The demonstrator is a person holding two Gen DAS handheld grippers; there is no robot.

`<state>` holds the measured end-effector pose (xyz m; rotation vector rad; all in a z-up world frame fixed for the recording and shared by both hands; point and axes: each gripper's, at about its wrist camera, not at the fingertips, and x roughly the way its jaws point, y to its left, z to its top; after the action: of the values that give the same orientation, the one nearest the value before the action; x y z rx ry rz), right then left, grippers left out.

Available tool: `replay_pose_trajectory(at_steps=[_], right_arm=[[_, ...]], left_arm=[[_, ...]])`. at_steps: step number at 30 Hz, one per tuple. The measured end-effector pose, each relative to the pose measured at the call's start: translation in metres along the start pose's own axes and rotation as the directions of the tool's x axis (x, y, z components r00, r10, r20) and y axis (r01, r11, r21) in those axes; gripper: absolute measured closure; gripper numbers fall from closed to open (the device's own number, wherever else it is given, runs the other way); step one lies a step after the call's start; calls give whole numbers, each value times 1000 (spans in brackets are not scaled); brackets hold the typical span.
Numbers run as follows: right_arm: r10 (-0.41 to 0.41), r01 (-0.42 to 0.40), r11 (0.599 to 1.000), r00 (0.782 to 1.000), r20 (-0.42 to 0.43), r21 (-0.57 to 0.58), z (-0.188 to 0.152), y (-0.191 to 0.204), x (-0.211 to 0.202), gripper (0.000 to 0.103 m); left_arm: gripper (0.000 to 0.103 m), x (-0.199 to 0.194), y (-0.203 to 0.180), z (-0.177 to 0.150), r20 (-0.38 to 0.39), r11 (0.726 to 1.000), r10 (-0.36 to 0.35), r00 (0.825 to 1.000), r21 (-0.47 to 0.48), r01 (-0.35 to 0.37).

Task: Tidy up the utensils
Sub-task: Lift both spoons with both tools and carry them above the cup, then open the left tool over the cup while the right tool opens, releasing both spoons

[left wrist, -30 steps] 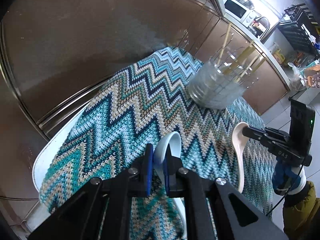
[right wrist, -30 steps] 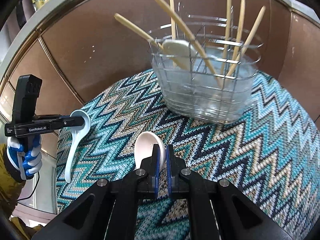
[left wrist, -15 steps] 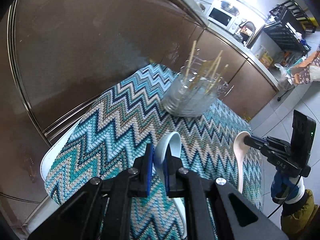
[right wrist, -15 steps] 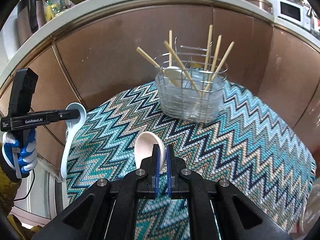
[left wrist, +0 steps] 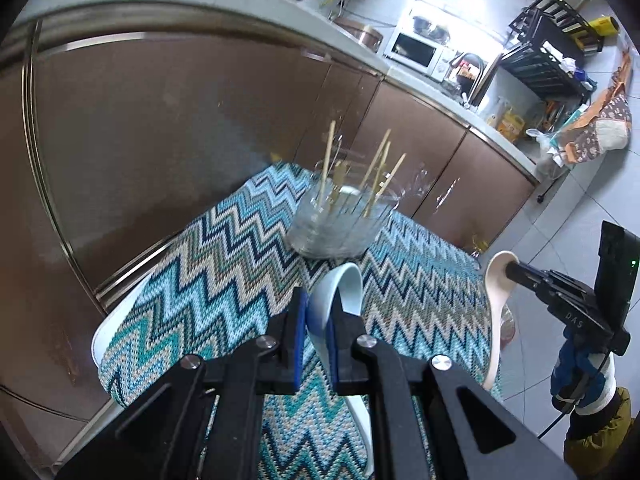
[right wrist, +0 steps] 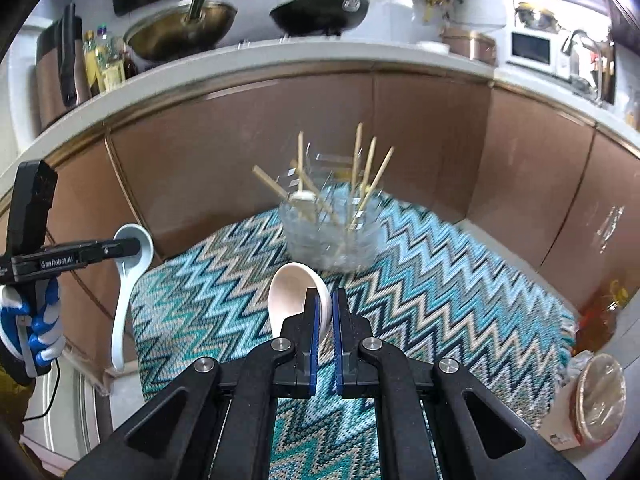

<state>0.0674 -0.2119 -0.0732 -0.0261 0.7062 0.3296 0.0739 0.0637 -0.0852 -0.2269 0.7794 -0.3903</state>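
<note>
Two hand-held grippers, each carrying a ceramic soup spoon above a table (left wrist: 102, 340) covered by a zigzag-patterned cloth (left wrist: 224, 264) in blue, teal and beige. The left gripper (left wrist: 318, 320) has its blue-padded fingers (left wrist: 299, 332) closed on the bowl of a pale blue spoon (left wrist: 340, 292); in the right wrist view the same spoon hangs handle-down from that gripper, off the near-left edge of the cloth, gripped by a hand in a blue and white glove (right wrist: 32, 328). The right gripper (right wrist: 325, 312) has its fingers (right wrist: 314, 320) closed on the rim of a white spoon (right wrist: 292, 292), whose bowl faces the camera; in the left wrist view this spoon hangs handle-down to the right of the cloth. A clear utensil holder (right wrist: 332, 236) with a wire frame stands on the far part of the cloth, well apart from both spoons, beyond them and roughly in line with each gripper's fingers. Several wooden chopsticks (right wrist: 370, 180) stand tilted in the holder, and a pale spoon end (right wrist: 302, 197) shows among them. Behind the holder run brown cabinet fronts (right wrist: 240, 132); above them a counter bears two pans (right wrist: 320, 10) and a white microwave (left wrist: 416, 50). The holder appears motion-blurred in both views.
</note>
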Motion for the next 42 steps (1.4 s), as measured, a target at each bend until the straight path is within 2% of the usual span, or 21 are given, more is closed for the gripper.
replay_pose_trajectory(at_steps=[6, 12, 14, 17, 21, 23, 25, 28, 34, 42], right_arm=[[-49, 48, 999, 993, 107, 10, 28, 1, -29, 97], [-109, 110, 994, 966, 233, 8, 67, 6, -34, 97], [-129, 132, 991, 952, 277, 7, 80, 8, -31, 97], [-186, 198, 980, 916, 354, 1, 99, 12, -25, 97], [-248, 272, 962, 869, 428, 6, 121, 13, -3, 97], [-267, 294, 956, 855, 444, 7, 129, 9, 13, 97], [-280, 310, 951, 844, 458, 10, 135, 5, 30, 97], [-306, 340, 940, 827, 471, 15, 138, -2, 55, 97], [-324, 371, 928, 810, 489, 1, 134, -9, 93, 97], [-332, 391, 920, 804, 493, -18, 118, -17, 125, 97]], left_arm=[[94, -16, -20, 28, 82, 1000, 4, 997, 21, -6], [94, -23, -42, 70, 210, 998, 40, 977, 40, -50], [94, -21, -51, 85, 262, 996, 58, 963, 47, -72], [94, -12, -62, 106, 334, 992, 97, 938, 41, -117], [94, 15, -72, 129, 434, 982, 160, 887, 18, -186], [94, 30, -73, 136, 460, 978, 180, 870, 7, -206], [94, 52, -75, 142, 489, 970, 215, 846, -4, -244], [94, 79, -73, 146, 510, 965, 238, 827, -25, -262], [94, 124, -74, 145, 532, 959, 264, 805, -52, -280], [94, 161, -73, 135, 541, 953, 284, 792, -65, -296]])
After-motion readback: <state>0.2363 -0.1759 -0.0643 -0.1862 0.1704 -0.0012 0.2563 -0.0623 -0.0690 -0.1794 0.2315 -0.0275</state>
